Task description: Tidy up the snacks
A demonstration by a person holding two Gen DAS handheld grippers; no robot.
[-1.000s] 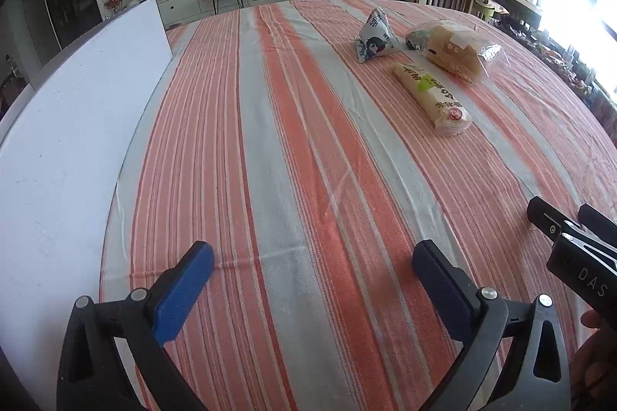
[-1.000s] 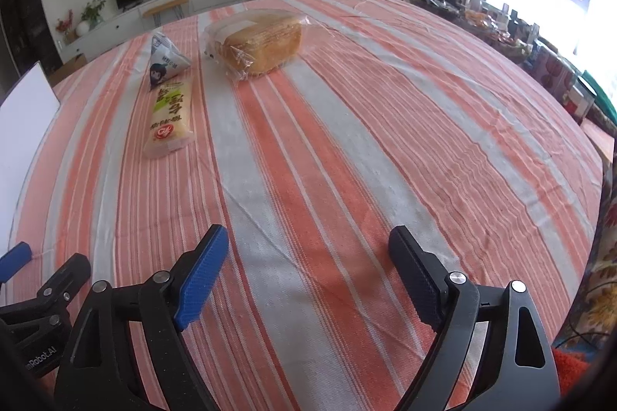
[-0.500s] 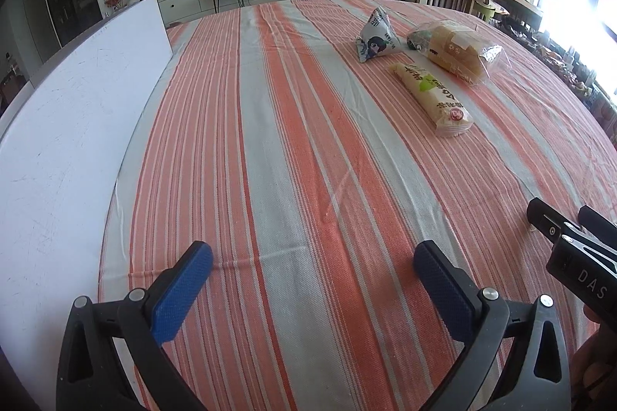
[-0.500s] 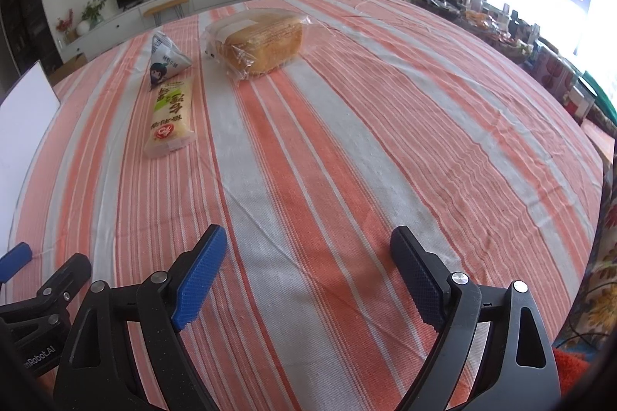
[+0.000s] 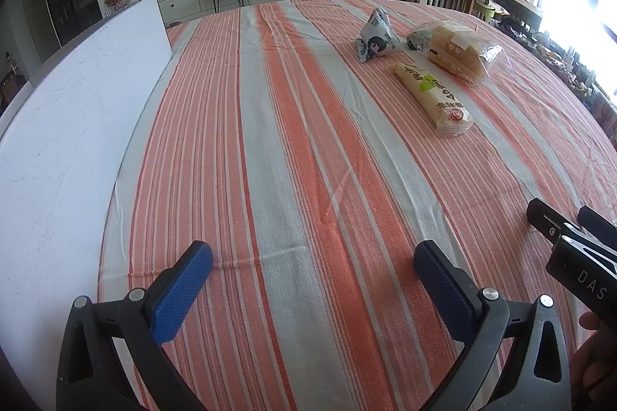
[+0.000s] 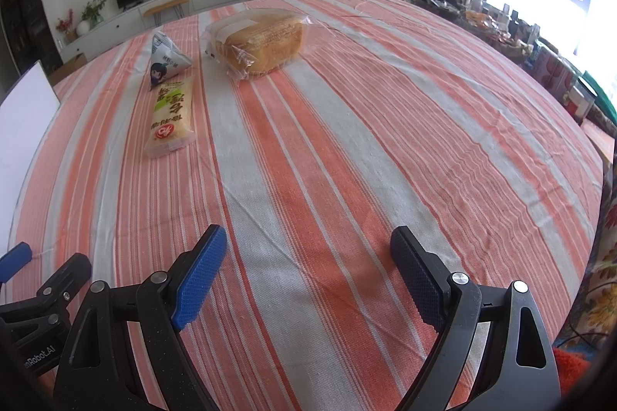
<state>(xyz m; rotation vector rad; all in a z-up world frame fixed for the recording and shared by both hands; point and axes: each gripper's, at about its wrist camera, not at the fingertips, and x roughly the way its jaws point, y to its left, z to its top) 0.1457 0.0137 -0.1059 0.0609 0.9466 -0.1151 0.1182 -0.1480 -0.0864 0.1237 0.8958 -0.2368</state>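
Three snacks (image 6: 172, 115) lie grouped on the tablecloth (image 6: 347, 160); both hand-held grippers (image 5: 312, 279) (image 6: 308, 272) gape, holding nothing.

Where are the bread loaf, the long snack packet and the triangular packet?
bread loaf (image 6: 262, 44), right wrist view, front crust.
long snack packet (image 6: 171, 115), right wrist view, printed middle.
triangular packet (image 5: 376, 40), left wrist view, front face.

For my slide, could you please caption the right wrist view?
Open right tongs face bagged bread, a long snack pack and a triangular pouch on a striped tablecloth.

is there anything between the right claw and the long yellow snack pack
No. In the right wrist view, only bare striped tablecloth lies between the open right claw and the long yellow snack pack.
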